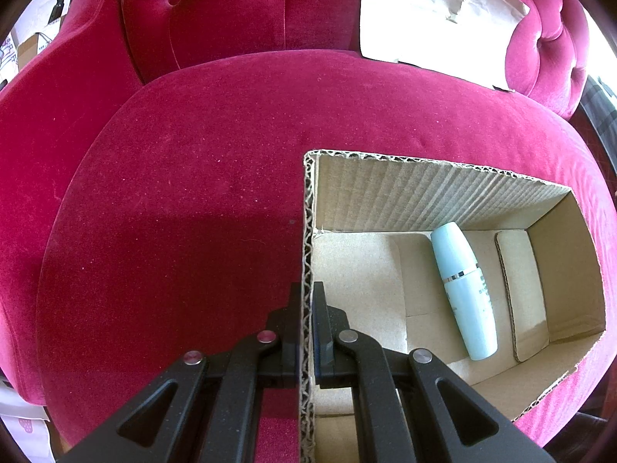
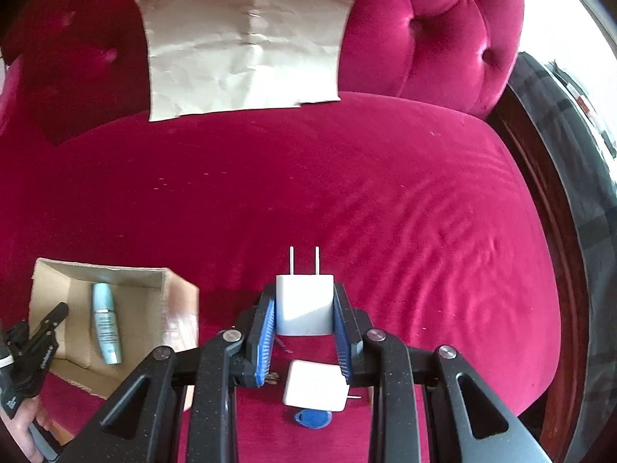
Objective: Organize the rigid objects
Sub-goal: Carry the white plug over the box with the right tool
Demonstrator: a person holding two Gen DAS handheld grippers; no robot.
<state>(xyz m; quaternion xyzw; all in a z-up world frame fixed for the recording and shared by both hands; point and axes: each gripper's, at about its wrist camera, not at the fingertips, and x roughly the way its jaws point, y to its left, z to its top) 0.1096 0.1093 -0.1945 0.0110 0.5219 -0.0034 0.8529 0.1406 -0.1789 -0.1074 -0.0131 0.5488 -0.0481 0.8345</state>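
Right wrist view: white charger [image 2: 304, 305] clamped in the right tool [image 2: 304, 308], lifted above the sofa seat [image 2: 385, 200].
Left tool [image 1: 307, 308] pinches the cardboard box [image 1: 424, 189] wall, likely steadying it near the seat's front edge; a pale bottle [image 1: 464, 293] lies inside.

The left gripper [image 1: 307, 301] comes in from 6 o'clock and is closed on the left wall of the box [image 1: 307, 231], one finger outside and one finger inside. The box is open at the top and stands on the red cushion [image 1: 185, 193], filling the part of the view toward 4 o'clock. Inside, on the floor of the box, a pale bottle [image 1: 464, 293] lies on its side, its cap toward 12 o'clock. At 1 o'clock a paper [image 1: 432, 19] leans on the sofa back [image 1: 231, 7].
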